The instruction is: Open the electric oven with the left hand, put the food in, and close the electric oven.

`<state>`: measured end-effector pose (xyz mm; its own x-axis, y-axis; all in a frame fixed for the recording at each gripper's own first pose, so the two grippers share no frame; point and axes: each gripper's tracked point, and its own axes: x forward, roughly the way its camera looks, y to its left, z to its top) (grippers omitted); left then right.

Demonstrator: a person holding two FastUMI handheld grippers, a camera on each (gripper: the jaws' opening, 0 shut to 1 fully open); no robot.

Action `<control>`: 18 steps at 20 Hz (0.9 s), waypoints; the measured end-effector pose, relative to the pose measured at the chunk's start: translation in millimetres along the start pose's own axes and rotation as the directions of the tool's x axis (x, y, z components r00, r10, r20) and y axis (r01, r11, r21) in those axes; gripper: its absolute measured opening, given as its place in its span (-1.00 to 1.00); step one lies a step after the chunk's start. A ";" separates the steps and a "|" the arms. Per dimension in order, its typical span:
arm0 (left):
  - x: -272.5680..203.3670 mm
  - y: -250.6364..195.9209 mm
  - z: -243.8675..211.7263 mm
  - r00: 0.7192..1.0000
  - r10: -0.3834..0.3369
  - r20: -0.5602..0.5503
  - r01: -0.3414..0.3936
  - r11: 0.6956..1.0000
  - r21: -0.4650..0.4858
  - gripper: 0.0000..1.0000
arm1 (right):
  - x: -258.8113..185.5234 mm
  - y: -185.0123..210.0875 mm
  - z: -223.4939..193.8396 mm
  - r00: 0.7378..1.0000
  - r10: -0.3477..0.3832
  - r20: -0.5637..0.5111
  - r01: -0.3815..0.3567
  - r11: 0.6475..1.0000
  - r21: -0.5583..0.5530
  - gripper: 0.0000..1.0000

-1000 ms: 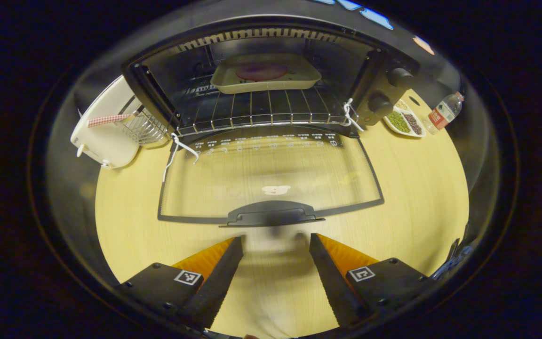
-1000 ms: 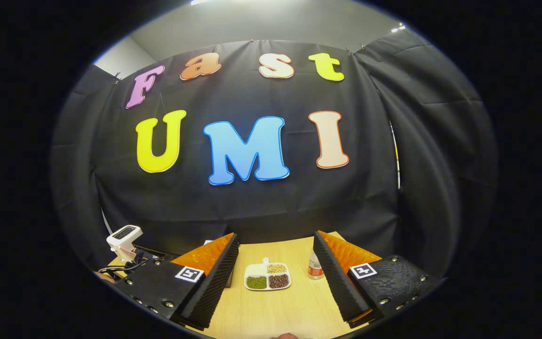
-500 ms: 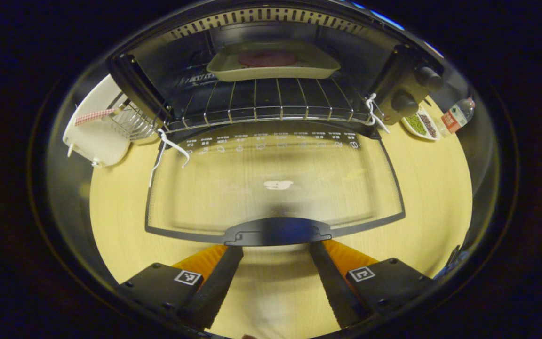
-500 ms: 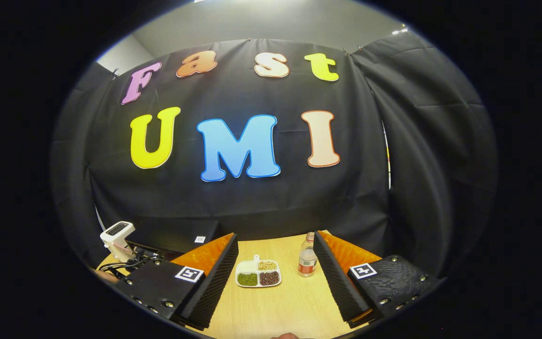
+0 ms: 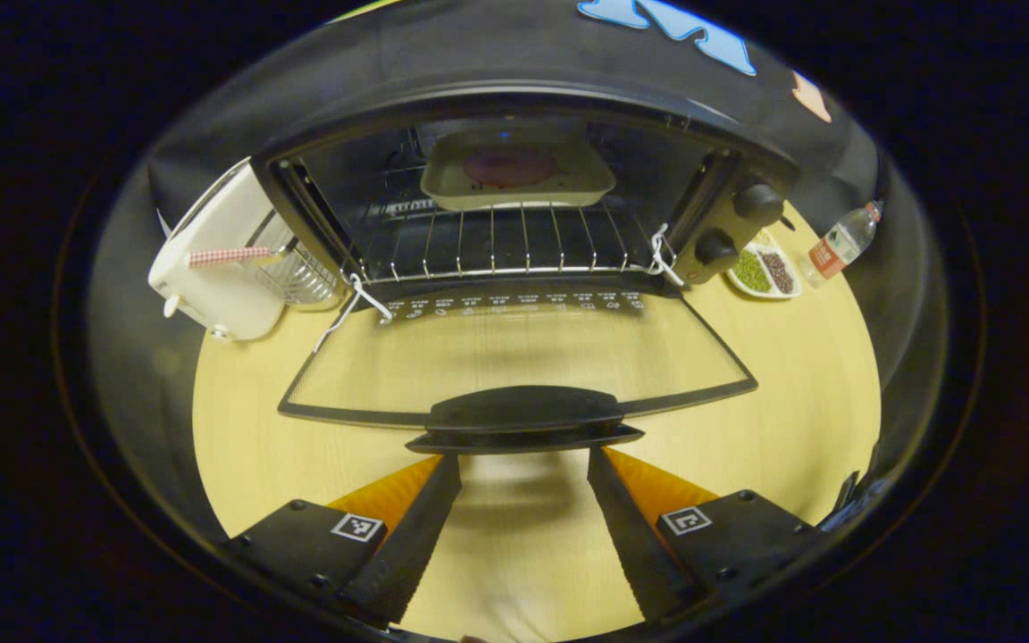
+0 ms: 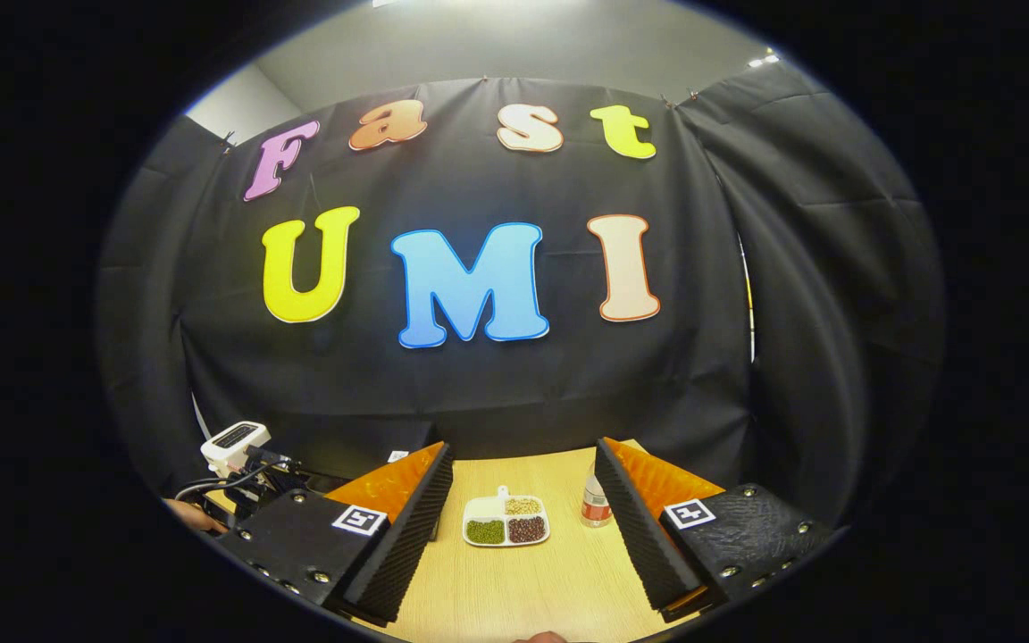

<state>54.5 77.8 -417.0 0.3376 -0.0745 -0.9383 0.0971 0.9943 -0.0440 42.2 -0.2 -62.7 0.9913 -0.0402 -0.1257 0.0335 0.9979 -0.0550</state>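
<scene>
In the left gripper view the black electric oven [image 5: 731, 225] stands with its glass door [image 5: 514, 353] folded down over the table. A beige tray [image 5: 559, 192] holding a dark red round food [image 5: 508, 166] rests on the wire rack [image 5: 497, 246] inside. The door's black handle [image 5: 523, 418] faces me, seen edge-on. My left gripper [image 5: 523, 457] is open, its fingertips just below and in front of the handle; whether they touch it I cannot tell. My right gripper [image 6: 523, 454] is open and holds nothing, raised over the table and pointed at the booth wall.
A white appliance [image 5: 211, 268] and a wire basket [image 5: 296, 272] stand left of the oven. A divided dish of beans [image 5: 765, 268] [image 6: 506, 521] and a water bottle [image 5: 840, 239] [image 6: 594, 511] sit to its right. A hand [image 6: 188, 515] shows low left.
My left gripper moved in toward the door handle and dropped lower, so the handle now shows edge-on just above the fingertips. The right gripper only swayed slightly.
</scene>
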 end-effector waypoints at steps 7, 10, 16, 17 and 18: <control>-10.0 2.8 29.7 0.996 0.023 0.085 -0.023 1.000 -0.003 0.94 | -4.3 -11.0 -6.5 1.000 -0.031 -0.001 0.031 0.999 -0.022 0.94; -16.4 5.2 44.1 0.989 0.052 0.139 -0.055 0.998 0.014 0.94 | -4.2 -15.5 -7.4 0.999 -0.045 -0.001 0.045 0.999 -0.020 0.94; -92.5 -7.6 93.5 0.885 0.057 0.461 -0.061 0.998 -0.007 0.97 | 5.8 1.5 2.5 1.000 0.004 0.004 -0.004 1.000 -0.010 0.94; -123.6 -14.4 106.2 0.822 0.053 0.568 -0.053 0.998 -0.017 1.00 | 6.4 6.7 8.4 1.000 0.018 0.013 -0.018 1.000 -0.007 0.94; -156.8 -22.8 117.0 0.752 0.048 0.657 -0.046 0.999 -0.020 1.00 | 6.8 10.0 15.2 0.999 0.032 0.021 -0.032 0.999 -0.006 0.94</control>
<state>108.9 57.9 -228.7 0.8740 -0.0587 -0.4823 0.0628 0.9980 -0.0078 51.2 10.3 -49.0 0.9943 -0.0068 -0.1063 0.0008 0.9984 -0.0564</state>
